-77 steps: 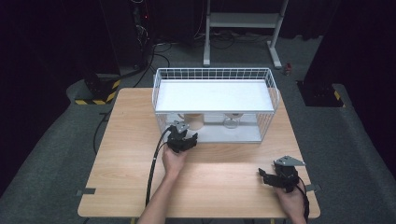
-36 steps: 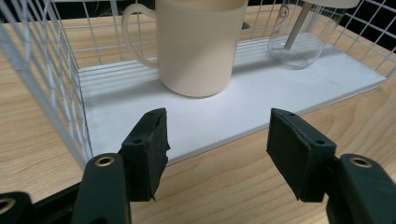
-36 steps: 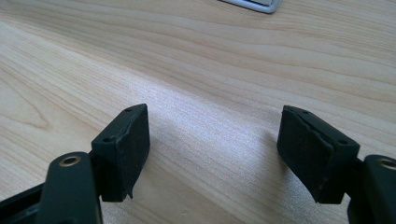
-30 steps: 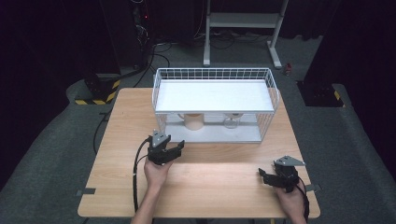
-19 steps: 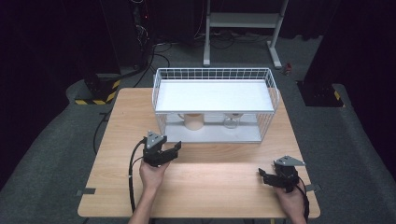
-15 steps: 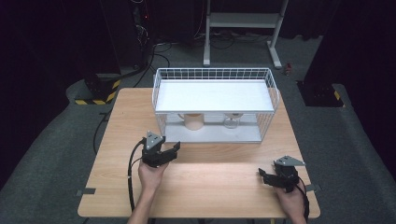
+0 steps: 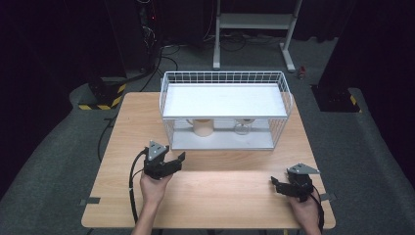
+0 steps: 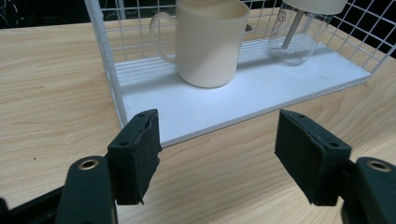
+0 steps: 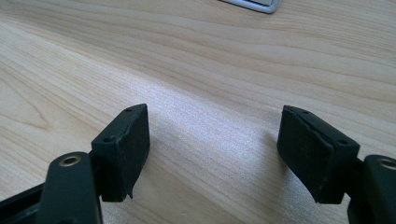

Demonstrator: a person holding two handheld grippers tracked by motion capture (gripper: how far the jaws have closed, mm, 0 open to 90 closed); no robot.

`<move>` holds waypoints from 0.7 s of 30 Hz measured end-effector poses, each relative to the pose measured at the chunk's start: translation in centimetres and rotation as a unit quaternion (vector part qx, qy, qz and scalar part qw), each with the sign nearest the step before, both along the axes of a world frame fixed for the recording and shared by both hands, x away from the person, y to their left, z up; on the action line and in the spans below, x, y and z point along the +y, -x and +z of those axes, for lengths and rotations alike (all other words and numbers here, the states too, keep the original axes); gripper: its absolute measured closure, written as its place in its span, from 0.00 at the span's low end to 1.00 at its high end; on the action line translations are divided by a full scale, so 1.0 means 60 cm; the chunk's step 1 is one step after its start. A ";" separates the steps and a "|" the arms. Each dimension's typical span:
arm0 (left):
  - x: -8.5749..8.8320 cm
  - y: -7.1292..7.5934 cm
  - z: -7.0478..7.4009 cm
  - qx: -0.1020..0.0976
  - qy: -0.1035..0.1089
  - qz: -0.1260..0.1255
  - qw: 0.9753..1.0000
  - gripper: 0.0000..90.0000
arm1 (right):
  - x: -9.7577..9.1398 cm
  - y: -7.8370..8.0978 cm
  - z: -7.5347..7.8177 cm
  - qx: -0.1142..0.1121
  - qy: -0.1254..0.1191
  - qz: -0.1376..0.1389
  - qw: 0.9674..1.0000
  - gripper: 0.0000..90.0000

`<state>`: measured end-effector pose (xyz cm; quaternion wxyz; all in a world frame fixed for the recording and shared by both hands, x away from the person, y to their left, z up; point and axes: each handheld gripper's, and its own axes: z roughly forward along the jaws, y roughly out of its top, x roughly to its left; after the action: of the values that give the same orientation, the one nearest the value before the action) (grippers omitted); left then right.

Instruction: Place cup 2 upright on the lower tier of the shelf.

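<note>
In the high view, a white wire-mesh rack (image 7: 225, 110) with a flat white top shelf stands on the far half of the pale wooden surface (image 7: 210, 196) and serves as the landmark. On the rack's lower white tray, a cream ceramic mug (image 7: 202, 127) stands left of centre and a clear glass with a white lid (image 7: 243, 127) stands to its right, the two apart. The left tool (image 7: 180, 157), held in the person's left hand (image 7: 153, 188), sits just in front of the rack's near left corner, tips pointing toward the rack; its jaws have just been opening and nothing lies between them. The right tool (image 7: 274, 182), in the right hand (image 7: 304, 211), rests well in front of the rack's right end, near the surface's front edge, tips pointing left. In the left gripper view, the left tool (image 8: 217, 144) stands moderately wide with only bare wood and the tray's front edge between its black pads; the mug (image 8: 205, 42) stands upright on the tray beyond the left jaw, handle turned to the left, with the lidded glass (image 8: 299, 37) beside it to the right. In the right gripper view, the right tool (image 9: 215, 144) is spread wide over bare wood, holding nothing, and a corner of the rack's tray (image 9: 254, 4) peeks in at the top edge.
</note>
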<state>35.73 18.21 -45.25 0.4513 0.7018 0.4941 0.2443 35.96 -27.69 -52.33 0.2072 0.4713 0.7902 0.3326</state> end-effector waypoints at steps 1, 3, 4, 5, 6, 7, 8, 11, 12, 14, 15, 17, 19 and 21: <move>0.003 0.004 0.000 0.000 0.002 0.001 1.000 0.35 | 0.000 0.000 0.000 0.000 0.000 0.000 1.000 0.28; 0.004 0.006 0.001 -0.001 0.002 0.000 1.000 0.35 | 0.000 0.000 0.000 0.000 0.000 0.000 1.000 0.28; 0.004 0.006 0.001 -0.001 0.002 0.000 1.000 0.34 | 0.000 0.000 0.000 0.000 0.000 0.000 1.000 0.28; 0.007 0.008 0.003 -0.001 -0.003 0.001 1.000 0.34 | 0.000 0.000 0.000 0.000 0.000 0.000 1.000 0.28; 0.008 0.009 0.004 -0.002 -0.001 0.003 1.000 0.34 | 0.000 0.000 0.000 0.000 0.000 0.000 1.000 0.28; 0.010 0.010 0.005 -0.003 0.001 0.002 1.000 0.34 | 0.000 0.000 0.000 0.000 0.000 0.000 1.000 0.28; 0.011 0.012 0.006 -0.003 0.004 0.003 1.000 0.34 | 0.000 0.000 0.000 0.000 0.000 0.000 1.000 0.28; 0.013 0.015 0.008 -0.005 0.003 0.004 1.000 0.33 | 0.000 0.000 0.000 0.000 0.000 0.000 1.000 0.28; 0.014 0.017 0.008 -0.005 0.001 0.004 1.000 0.33 | 0.000 0.000 0.000 0.000 0.000 0.000 1.000 0.28; 0.016 0.020 0.009 -0.005 -0.004 0.004 1.000 0.33 | 0.000 0.000 0.000 0.000 0.000 0.000 1.000 0.28; 0.018 0.023 0.009 -0.004 -0.003 0.007 1.000 0.33 | 0.000 0.000 0.000 0.000 0.000 0.000 1.000 0.28; 0.021 0.026 0.009 -0.003 -0.004 0.007 1.000 0.33 | 0.000 0.000 0.000 0.000 0.000 0.000 1.000 0.28; 0.022 0.028 0.008 -0.002 -0.008 0.007 1.000 0.32 | 0.000 0.000 0.000 0.000 0.000 0.000 1.000 0.28; 0.023 0.030 0.007 -0.002 -0.010 0.009 1.000 0.32 | 0.000 0.000 0.000 0.000 0.000 0.000 1.000 0.28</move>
<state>33.92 19.61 -44.83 0.4428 0.7011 0.4975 0.2545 35.95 -27.70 -52.32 0.2071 0.4710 0.7903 0.3326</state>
